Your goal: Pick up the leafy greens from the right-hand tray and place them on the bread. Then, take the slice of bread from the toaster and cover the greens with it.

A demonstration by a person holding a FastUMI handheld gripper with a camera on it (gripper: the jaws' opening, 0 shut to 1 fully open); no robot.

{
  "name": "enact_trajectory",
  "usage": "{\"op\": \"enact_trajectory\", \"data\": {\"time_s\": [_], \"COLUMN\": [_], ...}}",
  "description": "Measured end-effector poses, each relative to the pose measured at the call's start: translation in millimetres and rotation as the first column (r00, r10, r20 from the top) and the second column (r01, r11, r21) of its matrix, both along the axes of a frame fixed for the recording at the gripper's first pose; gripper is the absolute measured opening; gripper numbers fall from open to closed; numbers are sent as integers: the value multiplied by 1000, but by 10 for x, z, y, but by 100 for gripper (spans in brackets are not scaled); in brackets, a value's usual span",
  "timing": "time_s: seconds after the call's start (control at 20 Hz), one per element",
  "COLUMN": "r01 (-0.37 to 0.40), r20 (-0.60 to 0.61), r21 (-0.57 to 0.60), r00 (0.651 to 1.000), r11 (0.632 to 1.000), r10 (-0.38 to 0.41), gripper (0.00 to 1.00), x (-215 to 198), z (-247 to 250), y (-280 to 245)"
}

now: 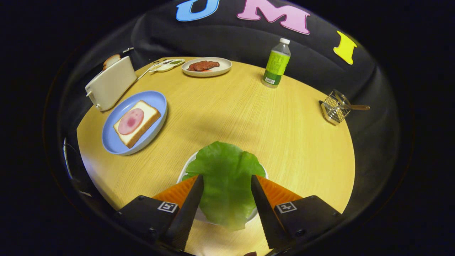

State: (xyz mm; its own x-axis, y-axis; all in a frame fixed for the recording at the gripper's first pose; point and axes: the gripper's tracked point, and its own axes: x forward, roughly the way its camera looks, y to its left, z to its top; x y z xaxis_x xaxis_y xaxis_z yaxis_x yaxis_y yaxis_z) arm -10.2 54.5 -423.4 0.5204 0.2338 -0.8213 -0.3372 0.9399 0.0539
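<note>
A green lettuce leaf (225, 179) lies on a small white tray (187, 167) on the wooden table. My gripper (226, 177) hovers over it, open, with one fingertip at each side of the leaf and the leaf spanning the gap between them. Beyond the fingers to the left, a blue plate (151, 97) holds a slice of bread (139, 124) topped with a round of ham (130, 121). Behind that plate stands a white toaster (111, 87) with a bread slice (111, 60) sticking out of its slot.
At the back of the table a white plate (224, 67) carries a piece of brown meat (203, 65), with a small white dish (167, 65) to its left. A green-labelled bottle (277, 64) stands back right. A wire basket (334, 107) with a wooden-handled utensil sits at the right edge.
</note>
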Motion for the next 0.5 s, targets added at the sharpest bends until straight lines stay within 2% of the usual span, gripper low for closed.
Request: {"op": "enact_trajectory", "data": {"time_s": [0.05,0.2,0.3,0.4,0.45,0.5], "r01": [-8,-14,12,28,31,27], "r20": [-16,-52,-74,-82,-84,-87], "r21": [-4,30,49,49,55,50], "r00": [1000,999,997,996,996,996], "r11": [1000,999,999,998,998,998], "r10": [8,15,-9,-24,-26,-22], "gripper": [80,75,69,44,16,14], "x": [5,-12,18,5,3,-6], "z": [-66,-132,-158,-150,-140,-141], "y": [10,56,18,-4,9,1]}}
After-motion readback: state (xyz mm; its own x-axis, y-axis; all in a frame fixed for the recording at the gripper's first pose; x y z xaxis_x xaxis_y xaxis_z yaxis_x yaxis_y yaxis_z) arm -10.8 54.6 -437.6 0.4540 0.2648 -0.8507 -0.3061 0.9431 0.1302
